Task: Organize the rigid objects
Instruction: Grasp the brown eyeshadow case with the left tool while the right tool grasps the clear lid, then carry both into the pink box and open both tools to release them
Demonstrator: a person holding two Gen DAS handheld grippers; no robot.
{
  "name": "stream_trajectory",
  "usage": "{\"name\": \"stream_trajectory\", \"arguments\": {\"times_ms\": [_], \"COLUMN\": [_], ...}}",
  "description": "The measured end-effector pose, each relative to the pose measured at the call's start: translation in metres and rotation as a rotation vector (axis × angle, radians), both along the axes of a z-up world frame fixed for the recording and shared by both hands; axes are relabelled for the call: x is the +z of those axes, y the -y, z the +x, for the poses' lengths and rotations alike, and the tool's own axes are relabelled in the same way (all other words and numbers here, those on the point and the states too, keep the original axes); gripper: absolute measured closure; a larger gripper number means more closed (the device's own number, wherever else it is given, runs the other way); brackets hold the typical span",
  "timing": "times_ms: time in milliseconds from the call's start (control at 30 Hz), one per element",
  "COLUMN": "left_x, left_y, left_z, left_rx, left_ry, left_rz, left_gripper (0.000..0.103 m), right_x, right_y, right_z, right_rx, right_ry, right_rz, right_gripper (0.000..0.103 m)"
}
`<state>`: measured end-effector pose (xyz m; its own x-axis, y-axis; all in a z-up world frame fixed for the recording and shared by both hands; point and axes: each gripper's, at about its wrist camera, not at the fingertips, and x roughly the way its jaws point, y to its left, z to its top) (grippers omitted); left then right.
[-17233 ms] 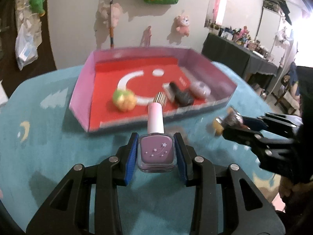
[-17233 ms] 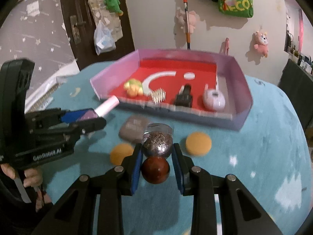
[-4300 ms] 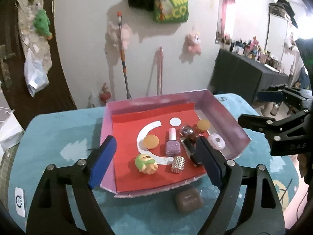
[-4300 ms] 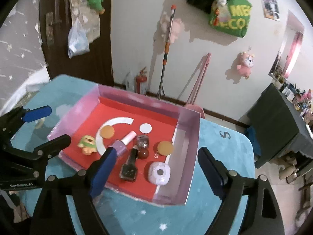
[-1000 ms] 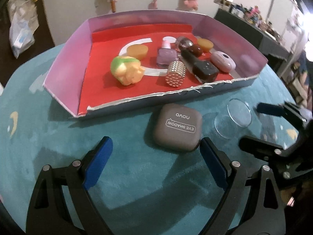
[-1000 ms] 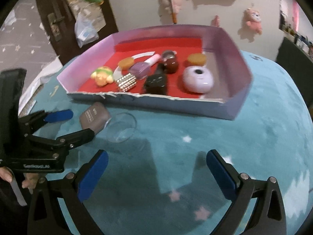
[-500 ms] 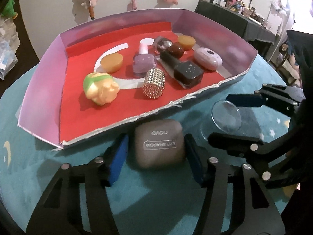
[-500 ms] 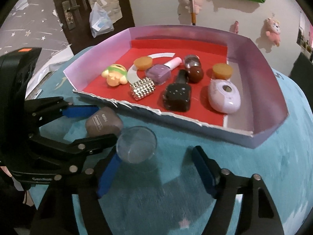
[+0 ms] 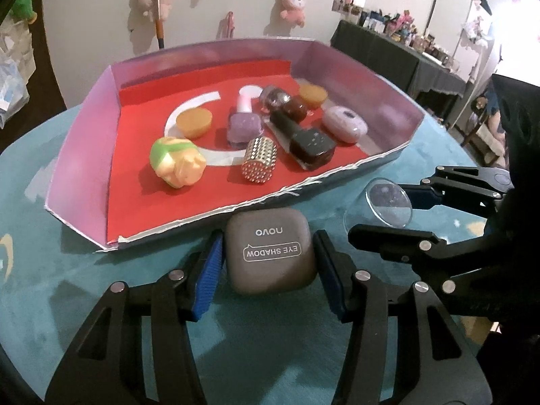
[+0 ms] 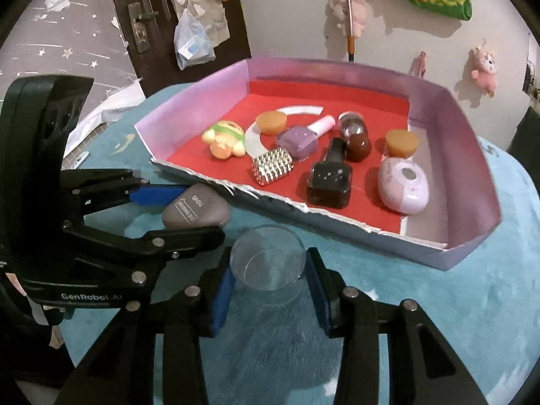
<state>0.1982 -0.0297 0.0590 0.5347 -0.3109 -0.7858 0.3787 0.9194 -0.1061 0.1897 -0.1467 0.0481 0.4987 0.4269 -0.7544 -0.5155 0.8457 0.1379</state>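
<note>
Left gripper (image 9: 268,253): jaws just closed in, clamped on the brown eye shadow case (image 9: 269,254) on the desk (image 9: 50,270), just before the box's torn front wall.
Right gripper (image 10: 270,268): jaws just closing, pads against the clear round dish (image 10: 268,260).
Pink box (image 9: 81,125): holds two nail polish bottles, studded cylinder, toy figure.
A second ago both grippers stood wide, gripping nothing.
</note>
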Motion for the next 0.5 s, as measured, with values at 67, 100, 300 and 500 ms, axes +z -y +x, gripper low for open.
{"name": "stream_trajectory", "arguments": {"times_ms": [67,100,300,500], "left_x": [0.003,0.003,0.004,0.016], "left_y": [0.001,0.001,0.003,-0.001], "left_z": [-0.001,-0.002,-0.005,-0.006], "left_rx": [0.0,0.0,0.002,0.0], "left_ry": [0.009,0.01,0.01,0.025], "left_rz": [-0.006,-0.008,-0.011,-0.039], "left_gripper": [0.052,0.052,0.052,0.052], "right_x": [0.004,0.006,0.01,0.02], "right_y": [0.002,0.003,0.005,0.007], "right_z": [-0.003,-0.004,-0.008,-0.01], "right_rx": [-0.002,-0.004,-0.01,-0.005], "right_ry": [0.004,0.007,0.004,0.023], "right_rz": [0.011,0.012,0.013,0.028], "right_gripper": [0.059,0.059,0.059,0.059]}}
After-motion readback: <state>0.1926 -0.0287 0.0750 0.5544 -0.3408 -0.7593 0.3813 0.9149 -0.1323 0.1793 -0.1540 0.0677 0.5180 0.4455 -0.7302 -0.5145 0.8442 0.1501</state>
